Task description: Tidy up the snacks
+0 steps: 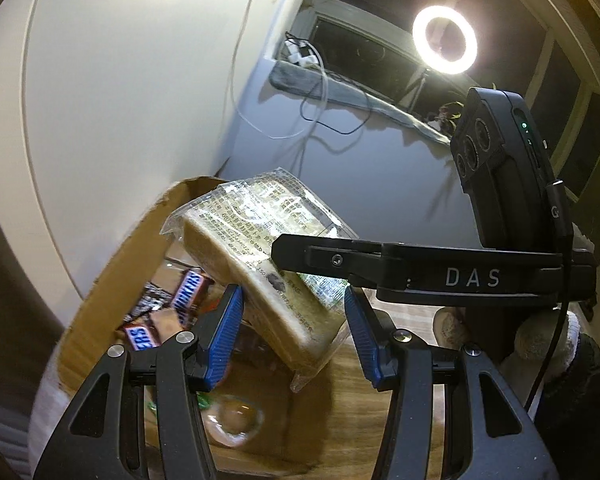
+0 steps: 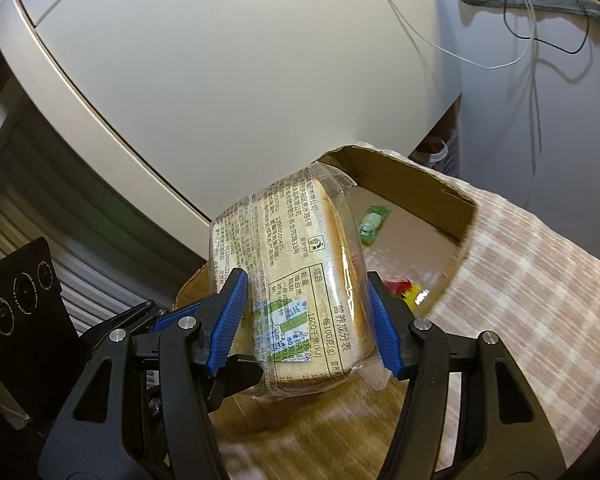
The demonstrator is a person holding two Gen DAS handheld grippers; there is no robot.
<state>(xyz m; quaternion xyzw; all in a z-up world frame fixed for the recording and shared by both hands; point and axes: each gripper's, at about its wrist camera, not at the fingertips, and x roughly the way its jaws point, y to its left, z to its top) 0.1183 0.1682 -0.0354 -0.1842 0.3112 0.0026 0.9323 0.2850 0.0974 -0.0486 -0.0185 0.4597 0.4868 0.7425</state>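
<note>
The right gripper point(image 2: 306, 320) is clamping a clear-wrapped bread pack point(image 2: 296, 276) between its blue pads point(image 2: 228, 316), both pads pressing on the wrapper's sides. The pack is being held tilted in the air, above the near edge of an open cardboard box point(image 2: 416, 184), which serves as landmark here.

The left gripper point(image 1: 294, 336) is sitting at the same pack point(image 1: 260, 248) from the other side. Its left blue pad point(image 1: 224, 336) is lying against the pack's lower end; its right pad is standing just beside the wrapper, and contact there cannot be confirmed. Whether this gripper is actually gripping cannot be told. The right gripper's black finger is crossing over the pack in the left wrist view.

Inside the box, Snickers bars point(image 1: 188, 292) are lying in a loose heap, directly beneath the raised pack. A green packet point(image 2: 374, 220) is lying on the box floor, beyond the pack. A red and yellow wrapper point(image 2: 400, 290) is lying by the box's side wall. The box is resting on a checked cloth point(image 2: 520, 280).
</note>
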